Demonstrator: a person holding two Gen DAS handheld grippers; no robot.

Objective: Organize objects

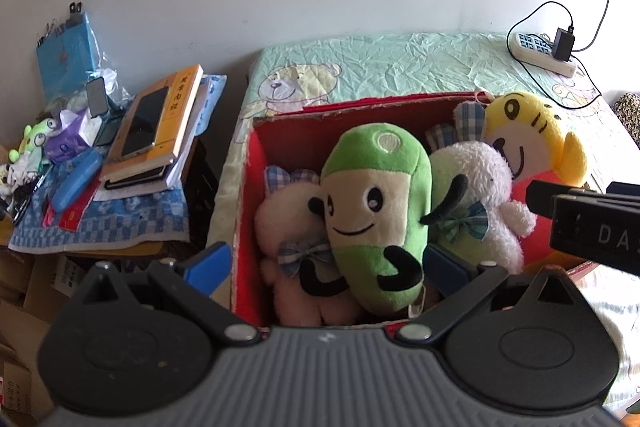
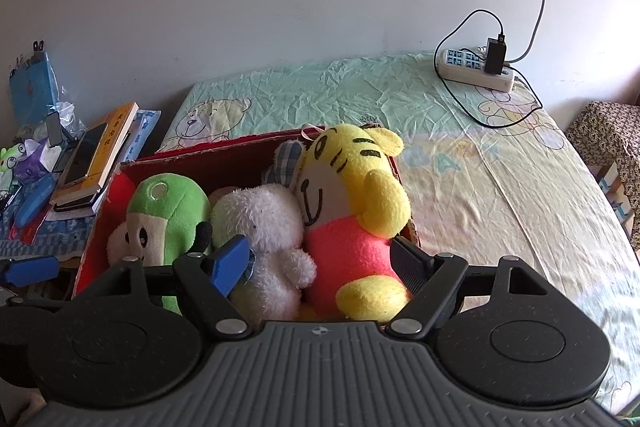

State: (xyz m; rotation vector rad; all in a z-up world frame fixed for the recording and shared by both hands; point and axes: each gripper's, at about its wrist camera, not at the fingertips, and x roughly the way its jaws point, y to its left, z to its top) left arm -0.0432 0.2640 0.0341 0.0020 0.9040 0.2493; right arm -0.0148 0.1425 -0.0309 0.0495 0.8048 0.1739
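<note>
A red cardboard box point(image 1: 250, 187) point(image 2: 224, 157) stands on the bed and holds several plush toys. A green bean plush point(image 1: 376, 211) point(image 2: 168, 211) lies in the middle. A white fluffy plush point(image 1: 486, 187) point(image 2: 264, 227) and a yellow tiger plush in pink point(image 1: 532, 139) point(image 2: 352, 195) fill the right side. A pale pink plush point(image 1: 286, 223) lies at the left. My left gripper point(image 1: 326, 263) is open above the box, its fingers either side of the green plush. My right gripper point(image 2: 320, 263) is open, its fingers either side of the white plush and the tiger.
A side table at the left carries books with a phone on top point(image 1: 154, 131) point(image 2: 94, 163), a blue case point(image 1: 78, 179) and small clutter. A power strip with a charger and cable point(image 1: 548, 53) point(image 2: 478, 67) lies at the bed's far right. Cardboard boxes point(image 1: 24, 307) stand at the lower left.
</note>
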